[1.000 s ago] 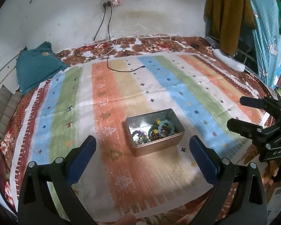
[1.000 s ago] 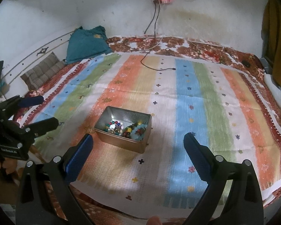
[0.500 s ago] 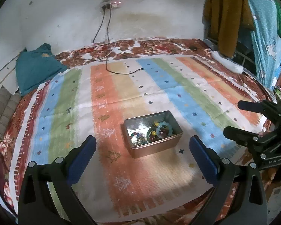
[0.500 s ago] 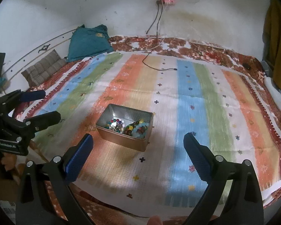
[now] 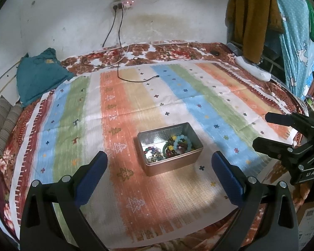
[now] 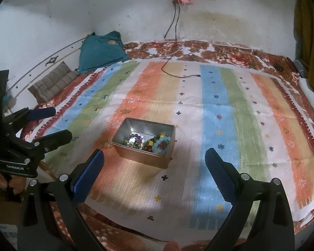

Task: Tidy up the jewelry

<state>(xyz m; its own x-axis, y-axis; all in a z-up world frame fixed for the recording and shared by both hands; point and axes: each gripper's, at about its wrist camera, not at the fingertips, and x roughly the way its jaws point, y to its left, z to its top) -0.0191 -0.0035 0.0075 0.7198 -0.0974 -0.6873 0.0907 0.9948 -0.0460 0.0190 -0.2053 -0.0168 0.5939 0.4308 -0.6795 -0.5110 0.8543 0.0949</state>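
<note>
Since the earlier frame, both tongs have been drawn slightly back from the tin (image 5: 170, 148). The left tongs (image 5: 159, 172) and right tongs (image 6: 154, 172) are held wide and empty. One tin is counted, ahead between the tips; its beads (image 6: 149, 141) are too tangled to be counted. A single bracelet should be pinched from above.

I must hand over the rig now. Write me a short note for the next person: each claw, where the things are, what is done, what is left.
Left claw: open, empty, above the striped cloth, short of the tin.
Right claw: open, empty, also short of it.
Metal tin: lidless on the cloth, between both claws.
Beaded jewelry: all tangled in one heap inside the tin.
Done: nothing visibly sorted.
Left: all of the organizing.
</note>
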